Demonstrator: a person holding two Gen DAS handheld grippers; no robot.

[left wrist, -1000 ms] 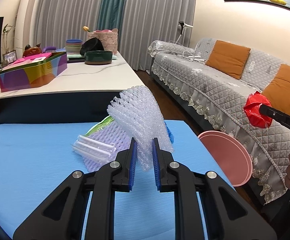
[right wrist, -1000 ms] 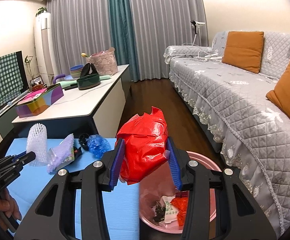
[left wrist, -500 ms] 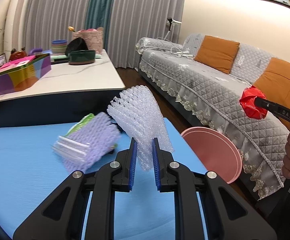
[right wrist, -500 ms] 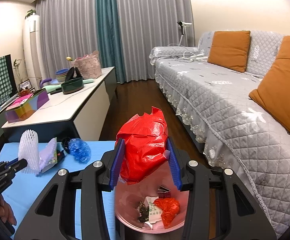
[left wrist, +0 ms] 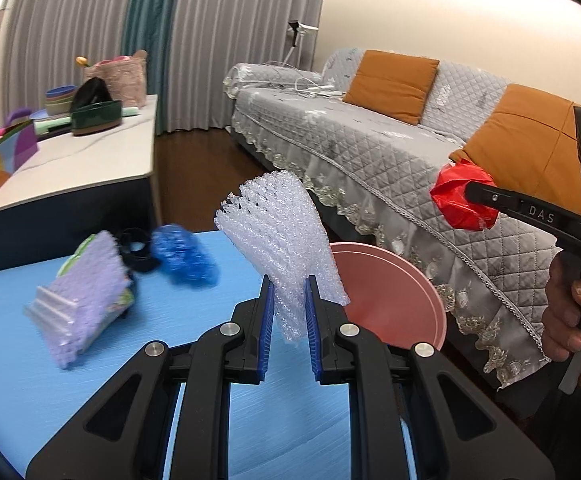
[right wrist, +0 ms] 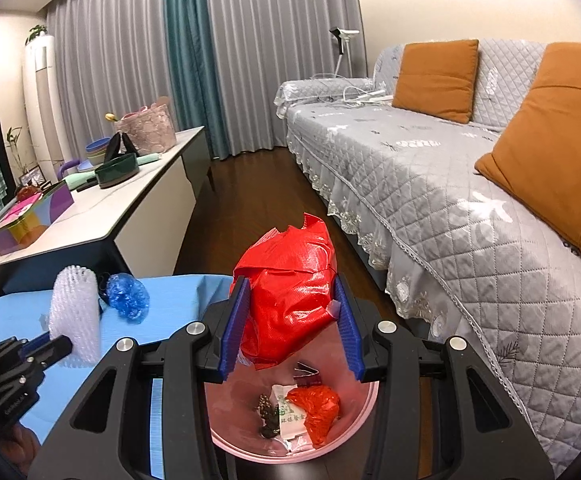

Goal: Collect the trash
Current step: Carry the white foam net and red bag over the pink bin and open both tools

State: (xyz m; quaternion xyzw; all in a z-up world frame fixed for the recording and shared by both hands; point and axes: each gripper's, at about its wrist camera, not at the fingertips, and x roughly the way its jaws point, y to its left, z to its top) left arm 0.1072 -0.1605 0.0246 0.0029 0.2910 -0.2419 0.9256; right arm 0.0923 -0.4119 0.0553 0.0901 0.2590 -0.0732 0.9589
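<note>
Right hand-held gripper [right wrist: 290, 326]: clenched on crumpled red bag [right wrist: 290, 300], frame centre, above pink bin [right wrist: 366, 402]. Left hand-held gripper [left wrist: 287, 318]: grasping white foam net [left wrist: 280, 232], lower centre, over blue bench [left wrist: 30, 376].

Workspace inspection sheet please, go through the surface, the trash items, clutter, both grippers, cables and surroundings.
Surface: blue mat, pink trash bin at its edge.
Job's things: clear foam net in the left gripper; red plastic bag in the right gripper, above the bin; purple foam net, blue wrapper and a black item on the mat; scraps already inside the bin.
Clutter: bowls, basket, colourful box on the white counter.
Grippers: both shut on trash.
Cables: white cord on the sofa.
Surroundings: grey sofa, orange cushions, curtains.
</note>
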